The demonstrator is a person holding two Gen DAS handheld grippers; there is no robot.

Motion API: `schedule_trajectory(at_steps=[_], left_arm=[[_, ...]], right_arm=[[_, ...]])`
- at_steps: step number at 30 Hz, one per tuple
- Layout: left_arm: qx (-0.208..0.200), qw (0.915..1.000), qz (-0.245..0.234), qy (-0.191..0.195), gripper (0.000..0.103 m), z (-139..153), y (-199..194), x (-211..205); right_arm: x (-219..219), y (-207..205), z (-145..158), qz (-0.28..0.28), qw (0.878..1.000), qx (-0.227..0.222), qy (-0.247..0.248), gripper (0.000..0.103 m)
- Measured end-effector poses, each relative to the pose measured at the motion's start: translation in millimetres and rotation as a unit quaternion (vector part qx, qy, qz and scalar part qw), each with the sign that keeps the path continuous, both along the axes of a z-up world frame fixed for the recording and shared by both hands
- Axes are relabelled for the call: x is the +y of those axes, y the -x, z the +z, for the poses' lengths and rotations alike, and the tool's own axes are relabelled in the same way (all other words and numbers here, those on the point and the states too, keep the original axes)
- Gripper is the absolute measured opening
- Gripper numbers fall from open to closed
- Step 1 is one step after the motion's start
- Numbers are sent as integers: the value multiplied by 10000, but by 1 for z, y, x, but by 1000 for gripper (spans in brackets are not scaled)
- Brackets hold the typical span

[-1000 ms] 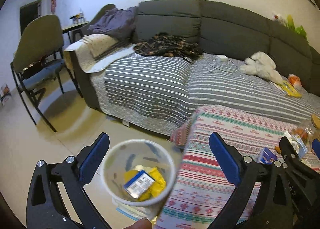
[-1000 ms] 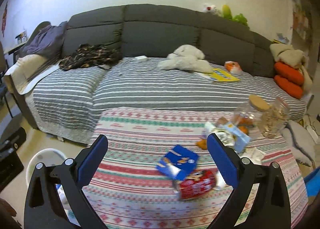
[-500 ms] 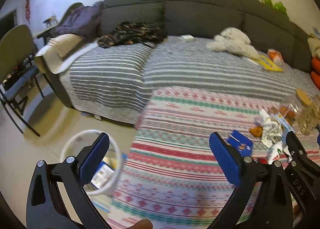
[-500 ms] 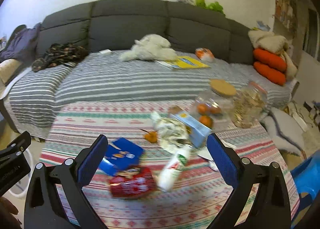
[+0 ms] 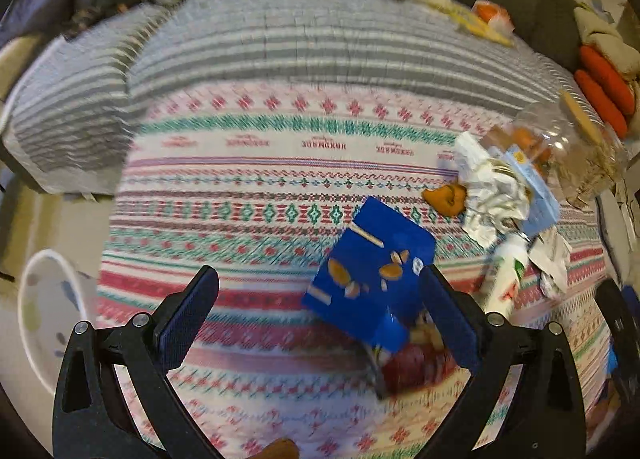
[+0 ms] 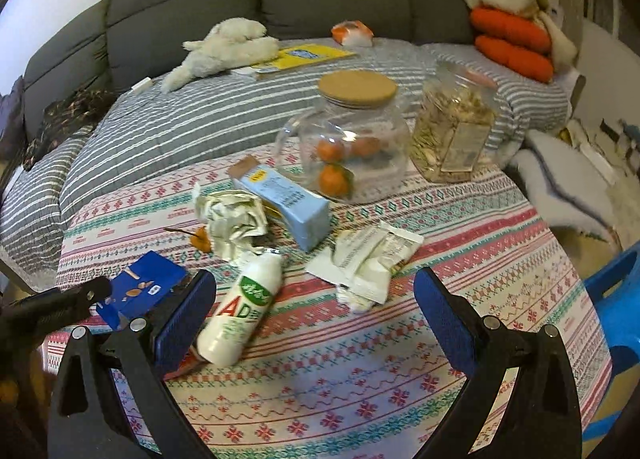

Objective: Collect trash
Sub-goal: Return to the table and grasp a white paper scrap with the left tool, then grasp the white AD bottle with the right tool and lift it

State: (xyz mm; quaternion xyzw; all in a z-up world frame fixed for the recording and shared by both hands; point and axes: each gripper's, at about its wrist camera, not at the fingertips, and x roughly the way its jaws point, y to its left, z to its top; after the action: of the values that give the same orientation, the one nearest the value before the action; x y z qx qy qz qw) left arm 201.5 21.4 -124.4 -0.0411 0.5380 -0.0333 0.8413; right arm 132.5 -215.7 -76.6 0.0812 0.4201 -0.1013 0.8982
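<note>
Trash lies on the patterned tablecloth. A blue snack box lies just ahead of my open, empty left gripper, near its right finger; a red wrapper is under it. The box also shows in the right wrist view. My right gripper is open and empty above the table, with a white bottle by its left finger and a white wrapper ahead. Crumpled paper, a light blue carton and an orange peel lie further back. The white bin stands on the floor at left.
A glass jar of oranges with a cork lid and a jar of nuts stand at the table's far side. A grey sofa with a striped cover lies behind. A blue stool is at right.
Both grippers swung right from the bin toward the table and came closer to the trash. The blue box now sits just ahead of the left gripper; the bottle is by the right one.
</note>
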Motion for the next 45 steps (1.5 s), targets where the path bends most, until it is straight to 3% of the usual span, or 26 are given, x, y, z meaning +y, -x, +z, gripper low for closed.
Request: schedule_trajectory(at_steps=[6,8,10,11,14,15,21,25,29,30,32,34,45], left_arm=[[760,9954,55,578,94,-39,-33,-7],[933,9930,27,718,72,-48,-36,-11],[858,9919,60,938,48,-46,-33,-9],[782,9898,5,1195,46,-40,-29,-7],[607,9853,-34,1598,16,-23,-17,3],[527,9850,-17,1640,10,-15,-10,5],[-139,9892,13,1462,10,29,30,23],[-562,9908,221,1215,10,49,54,36],[-823,9901,386,1066,10,56,65,40],[-834,9901,373,1066,10,56,67,41],[-857,9904,339,1032,10,54,67,38],[-869,9905,312,1016,10,53,67,36],[-1382,9858,244,917,10,75,81,35]], right_arm=[[-5,-12,-12,40,9995,246,-218,96],[-3,-17,-20,66,9985,406,-371,96],[-1,-22,-31,93,9961,626,-617,96],[0,-24,-35,99,9949,701,-721,96],[4,-28,-46,124,9912,872,-991,96],[6,-29,-50,115,9900,923,-1065,96],[15,-40,-68,59,9837,1108,-1417,96],[20,-54,-78,-3,9836,1131,-1405,95],[23,-68,-94,39,9829,1274,-1326,78],[24,-68,-93,60,9861,1140,-1207,74],[26,-69,-93,186,9879,1046,-1131,48],[23,-67,-89,212,9873,951,-1254,38],[41,-23,1,755,9895,-613,-1067,37]])
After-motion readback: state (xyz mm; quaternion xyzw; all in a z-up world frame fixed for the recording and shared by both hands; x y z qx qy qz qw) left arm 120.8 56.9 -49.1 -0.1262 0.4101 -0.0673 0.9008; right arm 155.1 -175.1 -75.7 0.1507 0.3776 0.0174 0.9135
